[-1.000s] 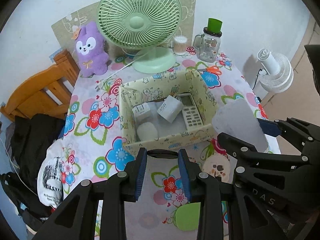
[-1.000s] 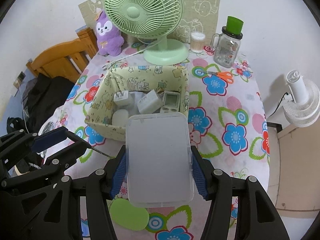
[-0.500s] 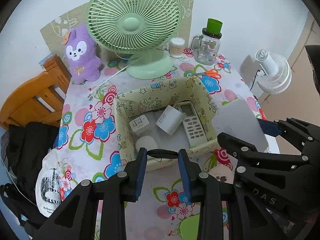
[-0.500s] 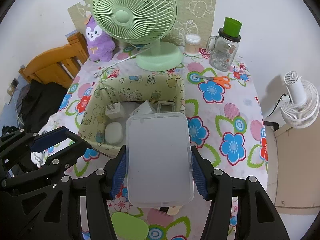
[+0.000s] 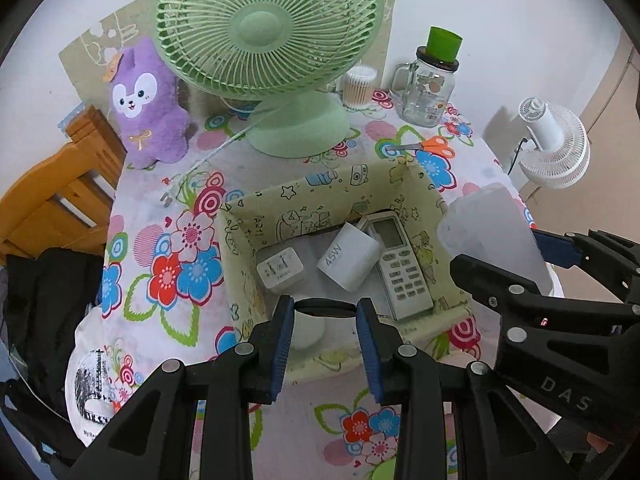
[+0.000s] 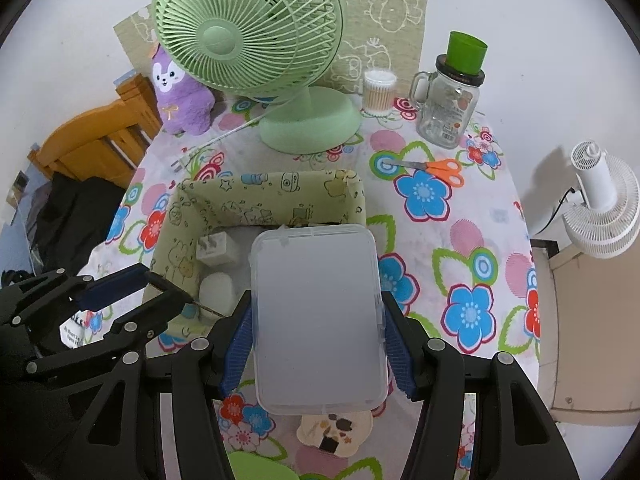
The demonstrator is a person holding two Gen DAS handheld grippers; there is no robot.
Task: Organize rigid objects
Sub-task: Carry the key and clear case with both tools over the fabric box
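A yellow patterned fabric box [image 5: 320,196] stands mid-table; it also shows in the right wrist view [image 6: 264,196]. Inside lie a white remote [image 5: 400,264], a 45W charger [image 5: 348,258], a plug adapter [image 5: 280,270] and a white rounded case [image 6: 218,292]. My left gripper [image 5: 326,320] is shut on a thin black flat object [image 5: 326,307], held over the box's near edge. My right gripper [image 6: 318,320] is shut on a frosted clear plastic case [image 6: 318,316], held over the box's right side; the case also shows in the left wrist view [image 5: 492,236].
A green fan [image 5: 272,40], purple plush [image 5: 148,108], glass jar with green lid [image 5: 430,84], cotton swab tub [image 6: 378,92] and orange scissors [image 6: 434,168] stand at the back. A wooden chair [image 5: 52,196] is left. A white floor fan [image 6: 600,208] is right. A green lid [image 6: 260,466] lies near.
Both grippers have moved forward towards the box with their loads; the box and fan look closer, and the plastic case now covers the box's right part.
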